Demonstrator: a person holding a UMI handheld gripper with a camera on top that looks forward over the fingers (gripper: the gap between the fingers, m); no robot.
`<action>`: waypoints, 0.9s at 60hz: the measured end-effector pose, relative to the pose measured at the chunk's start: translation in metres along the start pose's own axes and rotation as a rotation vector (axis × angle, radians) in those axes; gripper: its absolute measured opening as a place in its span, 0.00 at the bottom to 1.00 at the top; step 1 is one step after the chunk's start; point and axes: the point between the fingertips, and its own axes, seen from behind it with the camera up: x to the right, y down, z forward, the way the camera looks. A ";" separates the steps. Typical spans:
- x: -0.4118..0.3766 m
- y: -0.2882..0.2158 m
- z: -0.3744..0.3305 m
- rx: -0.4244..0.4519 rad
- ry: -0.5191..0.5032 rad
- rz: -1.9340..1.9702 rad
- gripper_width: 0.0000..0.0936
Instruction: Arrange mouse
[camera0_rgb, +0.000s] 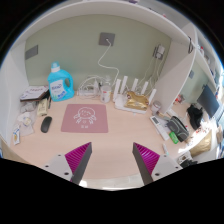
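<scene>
Clearly the claw (112, 160) is spread wide and holds nothing, its two magenta pads (78, 158) hanging over bare tabletop (112, 140). The mouse (46, 124) lies well beyond the fingers, off to their left, just beside the pink mouse mat (84, 118) and not on it. Behind it stands a blue detergent bottle (61, 83), and small clutter crowds the wall side. A mouse is likely light, rigid and smooth-shelled, so it should not deform but may slip or skid if pinched on its curved top. The safer hold is probably across its flanks, low and near the middle, fingers squared to its long axis. Its exact heading is too small to tell from here.
</scene>
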 end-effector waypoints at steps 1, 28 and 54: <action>0.000 0.001 0.000 -0.001 0.002 -0.001 0.90; -0.121 0.093 0.007 0.031 -0.015 0.035 0.91; -0.356 0.013 0.119 0.165 -0.239 0.054 0.91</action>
